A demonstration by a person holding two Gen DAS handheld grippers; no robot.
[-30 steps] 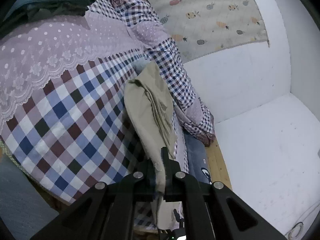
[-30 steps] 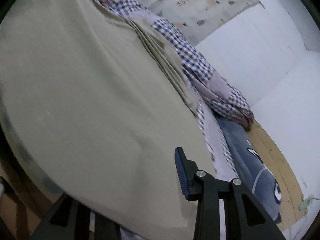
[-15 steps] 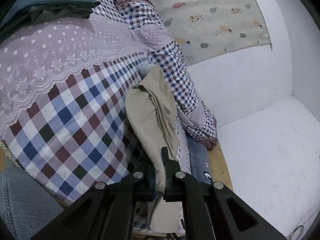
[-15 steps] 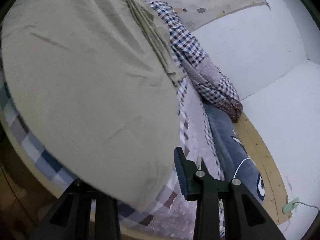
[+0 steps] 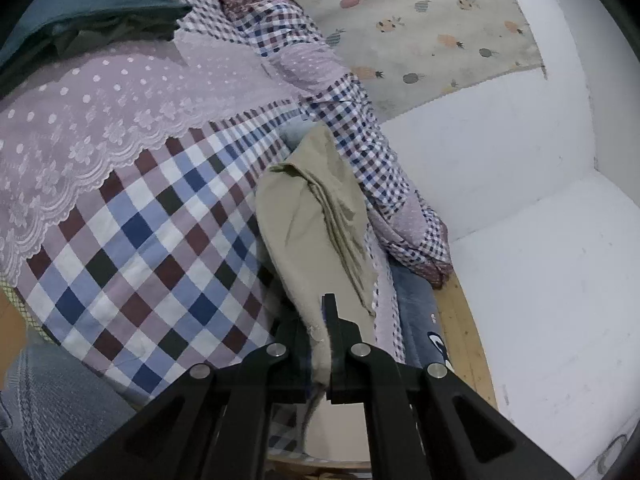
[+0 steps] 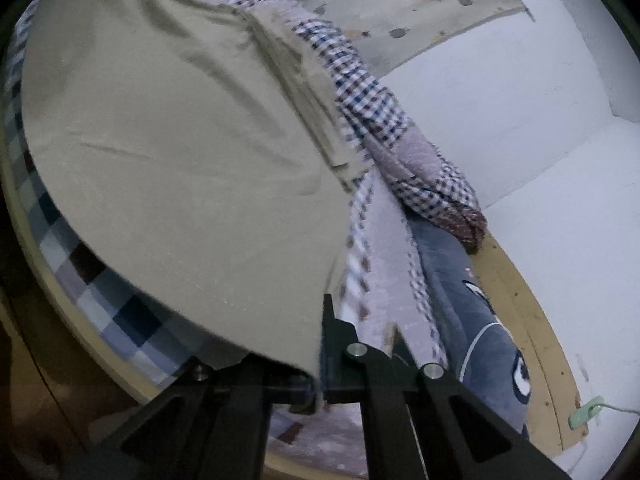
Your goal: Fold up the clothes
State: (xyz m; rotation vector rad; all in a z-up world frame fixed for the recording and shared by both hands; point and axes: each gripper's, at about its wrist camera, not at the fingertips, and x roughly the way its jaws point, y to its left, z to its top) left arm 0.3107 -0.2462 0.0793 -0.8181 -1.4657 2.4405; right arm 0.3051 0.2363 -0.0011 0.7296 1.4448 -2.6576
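Observation:
A khaki garment (image 5: pixel 316 216) lies stretched along the right side of the checked bedspread (image 5: pixel 132 248). My left gripper (image 5: pixel 320 344) is shut on its near edge, with the cloth pinched between the two black fingers. In the right wrist view the same khaki garment (image 6: pixel 180 152) fills the left and middle of the frame, spread wide and slightly wrinkled. My right gripper (image 6: pixel 318 364) is shut on its lower corner, and the left finger is hidden under the cloth.
A rolled checked quilt (image 5: pixel 360 148) lies along the wall side of the bed. A grey-blue plush (image 6: pixel 476 320) sits beside the wooden bed frame (image 6: pixel 528 344). Dark teal pillows (image 5: pixel 84 4) are at the far left. White wall (image 5: pixel 500 152) bounds the right.
The right gripper has closed on the garment's corner; its jaws stood apart before. The garment has dropped lower onto the bedspread. The left gripper keeps its hold.

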